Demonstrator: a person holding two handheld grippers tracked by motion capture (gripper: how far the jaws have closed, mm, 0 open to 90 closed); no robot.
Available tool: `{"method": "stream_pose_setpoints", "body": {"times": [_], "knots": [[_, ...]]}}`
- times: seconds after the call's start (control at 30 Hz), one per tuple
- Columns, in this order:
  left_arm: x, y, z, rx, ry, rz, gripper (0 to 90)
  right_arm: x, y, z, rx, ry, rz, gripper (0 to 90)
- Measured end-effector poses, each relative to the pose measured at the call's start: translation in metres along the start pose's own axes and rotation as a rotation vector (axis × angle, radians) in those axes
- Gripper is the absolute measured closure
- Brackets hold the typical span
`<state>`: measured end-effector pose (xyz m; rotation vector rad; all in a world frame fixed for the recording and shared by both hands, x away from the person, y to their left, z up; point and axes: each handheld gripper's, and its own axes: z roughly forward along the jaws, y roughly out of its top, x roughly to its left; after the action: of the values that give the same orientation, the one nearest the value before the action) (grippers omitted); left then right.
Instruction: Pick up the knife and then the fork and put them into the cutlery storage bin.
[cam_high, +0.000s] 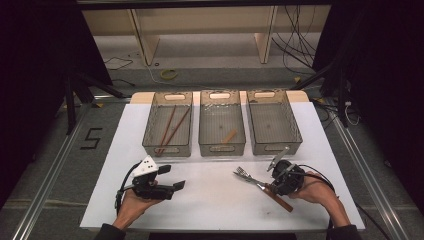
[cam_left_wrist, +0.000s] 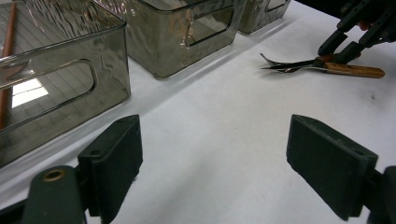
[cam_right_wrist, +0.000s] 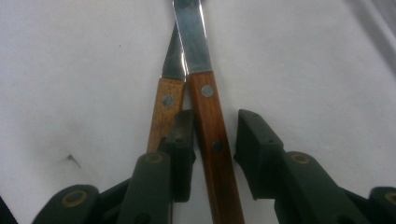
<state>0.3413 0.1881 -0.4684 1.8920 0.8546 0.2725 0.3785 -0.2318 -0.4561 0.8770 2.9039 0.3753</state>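
The right gripper (cam_high: 272, 182) is down on the white table (cam_high: 210, 200), its jaws straddling the wooden handle of one of two pieces of cutlery lying close together. In the right gripper view the darker handle (cam_right_wrist: 212, 154) runs between the two pads with a gap on its right side; the left pad sits at or against it, and I cannot tell if it presses. So the jaws are partly spread, not yet pinching. The paler handle (cam_right_wrist: 163, 114) lies just outside the left pad, its lower end hidden behind it. Both metal shafts are cut off at the top of that view, so the heads cannot be made out there.

From above, a fork (cam_high: 246, 175) points its tines toward the left, near the front of the middle bin (cam_high: 222, 145). The gripper's body covers the middle of the handles, and a brown end sticks out below it toward the person.

The left gripper (cam_high: 162, 180) rests well apart, held low over bare table with its jaws wide and nothing between them.

Three clear bins stand in a row at the far edge. The left bin (cam_high: 150, 130) holds chopsticks (cam_high: 172, 127); the middle one holds a small tan piece too small to identify. The right bin (cam_high: 295, 125) shows no contents I can make out.
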Motion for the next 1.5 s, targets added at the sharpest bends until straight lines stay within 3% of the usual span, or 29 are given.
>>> {"method": "stream_pose_setpoints", "body": {"times": [0.2, 0.4, 0.67, 0.87, 1.1, 1.5], "knots": [[0.000, 0.000, 0.001, 0.007, -0.002, 0.005, 17.9, 0.002, 0.002, 0.000, 0.011, 0.001, -0.022, 72.8], [0.000, 0.000, 0.001, 0.007, -0.004, 0.003, 18.1, 0.004, 0.002, 0.000, 0.008, -0.012, -0.105, 76.8], [0.001, -0.001, 0.001, 0.008, -0.003, 0.004, 18.3, 0.006, 0.001, -0.003, 0.000, -0.031, -0.159, 77.3], [0.002, -0.001, 0.000, 0.000, 0.003, 0.001, 18.4, 0.005, -0.001, -0.011, -0.047, -0.033, -0.126, 77.4], [0.003, 0.000, -0.002, -0.030, 0.003, -0.002, 18.6, 0.000, -0.003, -0.031, -0.189, -0.014, -0.050, 77.4], [0.005, 0.000, -0.008, -0.086, 0.015, -0.023, 18.5, -0.011, 0.001, -0.049, -0.307, -0.017, 0.056, 77.5]]}}
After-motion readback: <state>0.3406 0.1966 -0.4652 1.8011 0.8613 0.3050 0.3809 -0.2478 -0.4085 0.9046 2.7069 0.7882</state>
